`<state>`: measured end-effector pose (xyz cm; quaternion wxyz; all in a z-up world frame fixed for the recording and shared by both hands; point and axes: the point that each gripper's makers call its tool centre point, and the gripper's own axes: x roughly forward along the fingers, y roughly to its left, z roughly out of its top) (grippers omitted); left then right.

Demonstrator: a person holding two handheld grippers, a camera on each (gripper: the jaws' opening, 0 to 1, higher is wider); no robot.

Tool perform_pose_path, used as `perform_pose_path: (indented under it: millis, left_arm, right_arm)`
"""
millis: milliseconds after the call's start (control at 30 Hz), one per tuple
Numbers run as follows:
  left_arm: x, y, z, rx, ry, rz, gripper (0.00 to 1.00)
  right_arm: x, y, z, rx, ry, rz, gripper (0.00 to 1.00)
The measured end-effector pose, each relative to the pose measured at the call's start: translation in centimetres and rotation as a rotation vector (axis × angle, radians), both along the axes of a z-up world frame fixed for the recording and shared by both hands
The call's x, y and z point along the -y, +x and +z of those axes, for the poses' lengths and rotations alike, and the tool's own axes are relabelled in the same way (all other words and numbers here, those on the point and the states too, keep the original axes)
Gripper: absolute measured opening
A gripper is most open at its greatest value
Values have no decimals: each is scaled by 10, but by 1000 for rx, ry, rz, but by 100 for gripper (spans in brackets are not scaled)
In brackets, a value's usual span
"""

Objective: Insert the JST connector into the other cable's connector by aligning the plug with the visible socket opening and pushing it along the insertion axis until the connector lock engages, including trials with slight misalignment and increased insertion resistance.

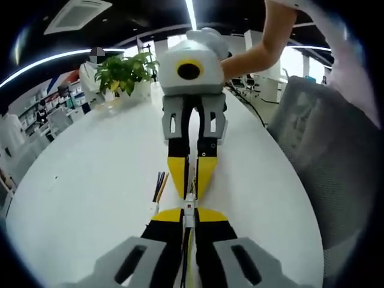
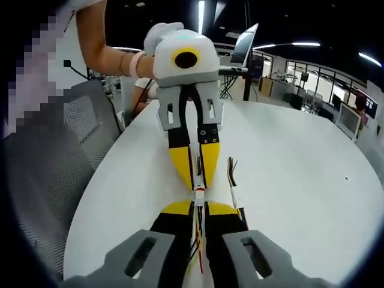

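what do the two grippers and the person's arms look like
Both grippers, left and right, match: yellow-tipped jaws on black links, with grey slotted brackets behind. Seen from the front, each body is a white rounded housing with a yellow ring on it. The person wears a pale short-sleeved top, with a white wristband.

Left gripper: grey slotted jaw carriers, black links, yellow tips. Right gripper: matching build, with a white rounded housing seen from the left gripper view. Person wears a pale short sleeve and a white glove.
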<state>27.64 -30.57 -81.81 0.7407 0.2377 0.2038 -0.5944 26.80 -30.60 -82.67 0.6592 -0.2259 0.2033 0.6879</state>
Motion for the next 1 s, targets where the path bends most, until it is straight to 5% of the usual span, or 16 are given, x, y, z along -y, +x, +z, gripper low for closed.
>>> perform_pose_path:
  millis: [1000]
  left_arm:
    - [0,-5,-1,17,71,-64,0]
  right_arm:
    - [-3,-5,-9,23,-75,53,3]
